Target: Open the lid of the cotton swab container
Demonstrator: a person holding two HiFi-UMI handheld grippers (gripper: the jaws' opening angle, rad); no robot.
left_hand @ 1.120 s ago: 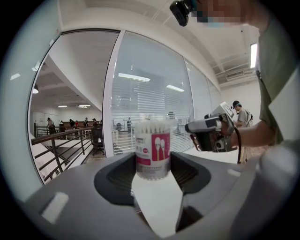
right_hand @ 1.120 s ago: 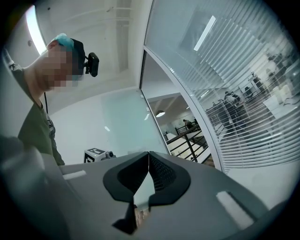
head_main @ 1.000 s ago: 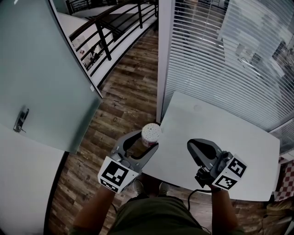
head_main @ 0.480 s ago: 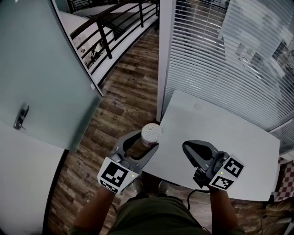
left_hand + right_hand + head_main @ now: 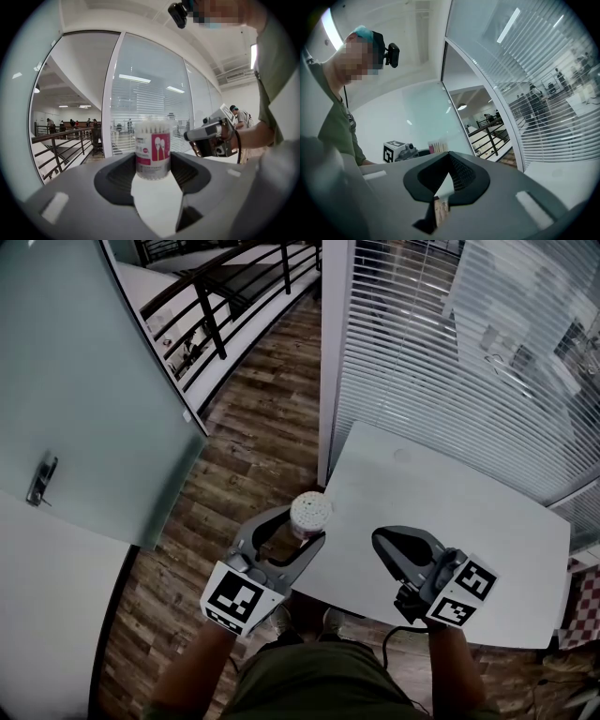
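Progress is slight — the right claw (image 5: 384,545), pressed together and empty, has edged toward the cotton swab container (image 5: 309,514), which is clamped in the left claw (image 5: 300,527) at the desk's (image 5: 469,521) left edge. The lid looks unopened.

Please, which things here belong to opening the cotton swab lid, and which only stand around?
For the job: clear round plastic cotton swab container with pink label, clamped in the left gripper; shut, empty right gripper.
Just around: white table; frosted glass door; white window blinds; dark metal railing.
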